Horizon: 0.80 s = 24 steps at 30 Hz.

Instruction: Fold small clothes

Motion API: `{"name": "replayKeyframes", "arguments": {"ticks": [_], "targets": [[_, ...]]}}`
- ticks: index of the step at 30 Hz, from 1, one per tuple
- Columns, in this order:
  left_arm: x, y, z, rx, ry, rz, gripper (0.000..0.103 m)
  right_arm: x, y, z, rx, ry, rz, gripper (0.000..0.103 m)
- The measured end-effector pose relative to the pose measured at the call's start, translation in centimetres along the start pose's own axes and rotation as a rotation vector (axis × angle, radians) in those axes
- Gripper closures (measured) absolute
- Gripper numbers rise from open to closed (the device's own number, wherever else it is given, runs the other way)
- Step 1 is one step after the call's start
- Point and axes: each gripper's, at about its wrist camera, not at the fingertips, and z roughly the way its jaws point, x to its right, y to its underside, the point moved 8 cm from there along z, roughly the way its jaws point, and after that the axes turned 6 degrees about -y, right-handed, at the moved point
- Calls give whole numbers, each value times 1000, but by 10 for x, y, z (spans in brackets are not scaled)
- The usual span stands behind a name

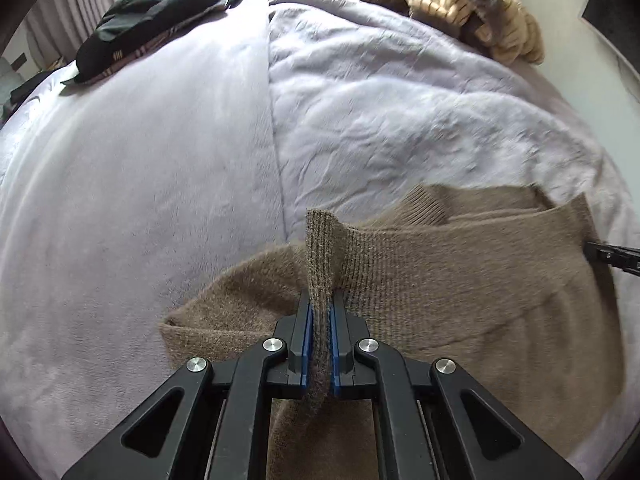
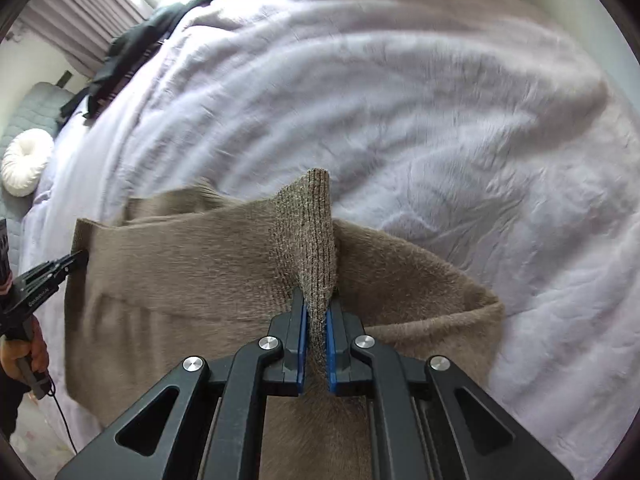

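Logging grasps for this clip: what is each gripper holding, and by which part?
Both hold the brown knit sweater. The left gripper and the right gripper each pinch a ribbed edge at opposite ends, a fold of rib standing up between the fingers.

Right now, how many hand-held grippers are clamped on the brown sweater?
2. The left hand-held gripper pinches a ribbed fold at one end of the brown sweater; the right hand-held gripper pinches the ribbed fold at the opposite end. Both are shut on fabric.
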Motion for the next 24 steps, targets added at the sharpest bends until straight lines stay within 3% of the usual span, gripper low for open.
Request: {"name": "replayKeyframes", "arguments": {"ticks": [1,3,4,5,7,9,13,15,19,24], "targets": [[-1,2,4,0,-8,-2,94,3,1,3,2,-3,8,94],[-5,3,5,1,-42,-9,73,7,0,6,13,-20,24,93],[-12,3,5,5,-94,-15,40,9,0,5,15,-27,30,93],[-22,4,2,16,-158,-28,16,10,1,2,17,-28,36,93],[-40,6,-7,31,-190,-63,15,17,1,-5,24,-8,48,91],[-53,14,-13,-1,-153,-100,15,28,2,-11,25,43,75,88],[-74,38,-39,-38,-99,-160,15,41,11,-36,44,33,167,82],[-80,60,-53,-67,-44,-208,15,37,25,-54,67,-39,214,80],[-86,111,-77,-132,36,-303,15,15,73,-78,77,-251,323,51],[-82,171,-90,-213,118,-453,15,-10,165,-84,27,-476,515,50]]}}
